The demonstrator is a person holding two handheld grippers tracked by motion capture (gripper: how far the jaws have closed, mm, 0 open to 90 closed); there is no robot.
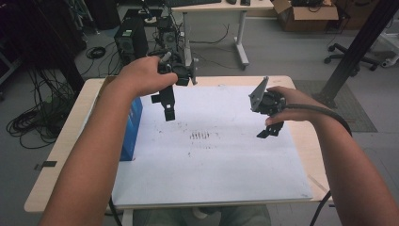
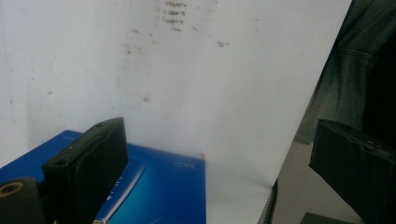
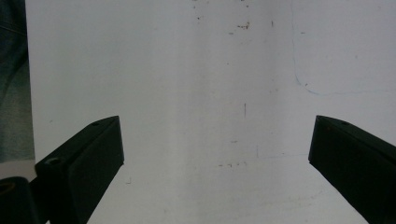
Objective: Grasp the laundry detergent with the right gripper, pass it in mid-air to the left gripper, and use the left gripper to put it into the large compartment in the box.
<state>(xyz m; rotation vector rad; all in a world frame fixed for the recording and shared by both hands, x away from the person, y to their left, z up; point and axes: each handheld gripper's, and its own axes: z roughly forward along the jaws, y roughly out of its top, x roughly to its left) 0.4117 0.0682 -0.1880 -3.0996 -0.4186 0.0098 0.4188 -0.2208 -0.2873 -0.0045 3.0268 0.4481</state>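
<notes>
While both jaws gape, blue box (image 1: 131,129) beside left tool (image 1: 168,107).

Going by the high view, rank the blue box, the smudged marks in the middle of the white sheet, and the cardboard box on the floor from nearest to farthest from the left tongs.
1. Blue box, just left of and below the left tongs, at the sheet's left edge.
2. Smudged marks, to their right at mid-sheet.
3. Cardboard box, on the floor far back right.
</notes>
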